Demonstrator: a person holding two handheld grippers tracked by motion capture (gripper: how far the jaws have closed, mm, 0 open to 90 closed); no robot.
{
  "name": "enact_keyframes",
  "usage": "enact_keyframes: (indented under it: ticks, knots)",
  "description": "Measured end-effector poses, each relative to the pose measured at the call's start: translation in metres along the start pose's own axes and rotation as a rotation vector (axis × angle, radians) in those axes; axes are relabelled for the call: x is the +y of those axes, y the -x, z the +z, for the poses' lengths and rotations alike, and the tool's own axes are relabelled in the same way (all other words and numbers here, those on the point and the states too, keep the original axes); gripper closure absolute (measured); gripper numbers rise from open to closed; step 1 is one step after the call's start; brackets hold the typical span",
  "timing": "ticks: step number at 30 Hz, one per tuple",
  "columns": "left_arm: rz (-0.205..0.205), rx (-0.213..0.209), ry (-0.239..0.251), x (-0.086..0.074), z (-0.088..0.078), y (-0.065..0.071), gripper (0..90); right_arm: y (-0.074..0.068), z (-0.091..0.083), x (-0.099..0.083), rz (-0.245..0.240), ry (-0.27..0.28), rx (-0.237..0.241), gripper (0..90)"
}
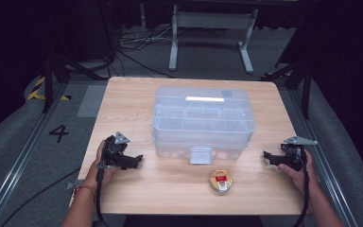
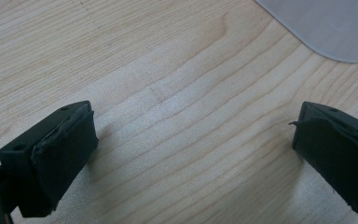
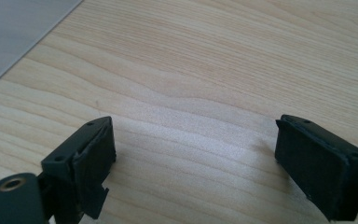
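dark floor with cables surrounds a pale wooden table (image 1: 137,187), where a clear plastic storage box (image 1: 203,120) sits mid-table, its contents too hazy to read. just in front lies a small round container (image 1: 220,180) with a blurred red label. left gripper (image 1: 134,160) and right gripper (image 1: 267,156) rest at opposite edges, jaws wide and empty, both well apart from the box
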State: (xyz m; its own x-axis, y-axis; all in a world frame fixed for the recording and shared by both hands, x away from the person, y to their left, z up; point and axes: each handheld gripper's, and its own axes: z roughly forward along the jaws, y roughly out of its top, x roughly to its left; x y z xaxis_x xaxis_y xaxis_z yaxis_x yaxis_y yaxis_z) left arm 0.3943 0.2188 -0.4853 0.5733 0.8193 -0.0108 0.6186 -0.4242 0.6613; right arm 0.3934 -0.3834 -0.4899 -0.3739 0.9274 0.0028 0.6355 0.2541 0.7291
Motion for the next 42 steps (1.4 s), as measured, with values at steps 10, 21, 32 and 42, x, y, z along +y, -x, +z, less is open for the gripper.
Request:
enact_keyframes:
  ticks: [10,21,32,42]
  knots:
    - [0.0,-0.001,-0.002,0.0,0.0,0.0,0.4,0.001,-0.001,-0.001,-0.006,0.002,0.005,12.7]
    - [0.004,-0.006,-0.003,-0.001,-0.001,0.0,0.4,0.004,-0.007,-0.001,-0.049,-0.008,0.023,17.0]
    - [0.005,-0.005,-0.001,-0.001,-0.001,0.0,0.4,-0.006,-0.039,0.016,-0.114,0.092,0.078,21.0]
    - [0.009,-0.009,-0.002,-0.001,-0.001,0.0,0.5,-0.021,-0.064,0.035,-0.145,0.166,0.105,23.2]
